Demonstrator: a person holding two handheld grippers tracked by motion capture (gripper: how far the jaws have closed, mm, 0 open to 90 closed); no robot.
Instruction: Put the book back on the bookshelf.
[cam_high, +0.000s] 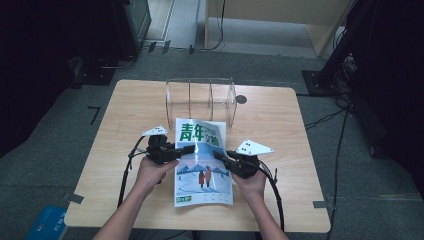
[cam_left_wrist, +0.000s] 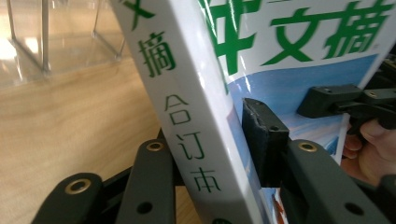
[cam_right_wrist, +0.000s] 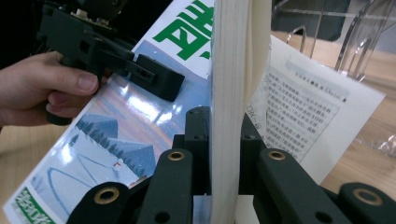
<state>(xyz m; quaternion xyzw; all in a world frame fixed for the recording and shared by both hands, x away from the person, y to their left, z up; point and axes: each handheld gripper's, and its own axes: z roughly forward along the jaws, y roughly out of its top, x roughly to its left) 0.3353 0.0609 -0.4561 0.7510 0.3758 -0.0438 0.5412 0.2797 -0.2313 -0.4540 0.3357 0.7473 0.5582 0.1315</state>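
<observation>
Currently both hand-held grippers, left (cam_high: 192, 148) and right (cam_high: 217, 153), are clamping the magazine (cam_high: 202, 170); lifting evenly should be preventing pages sagging before the acrylic rack (cam_high: 200, 100).

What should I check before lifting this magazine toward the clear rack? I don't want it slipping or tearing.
1. Left gripper clamped on the magazine at its spine edge: ok, a jaw sits on each side in the left gripper view.
2. Right gripper clamped on the open page edge: ok, the jaws close on the page block.
3. All pages held together: not ok, one printed page hangs loose beyond the right jaw.
4. Clear rack upright with open slots: ok.
5. Path from magazine to rack free: ok, bare table between them.
6. Grip firm enough to carry the weight: cannot tell.
</observation>
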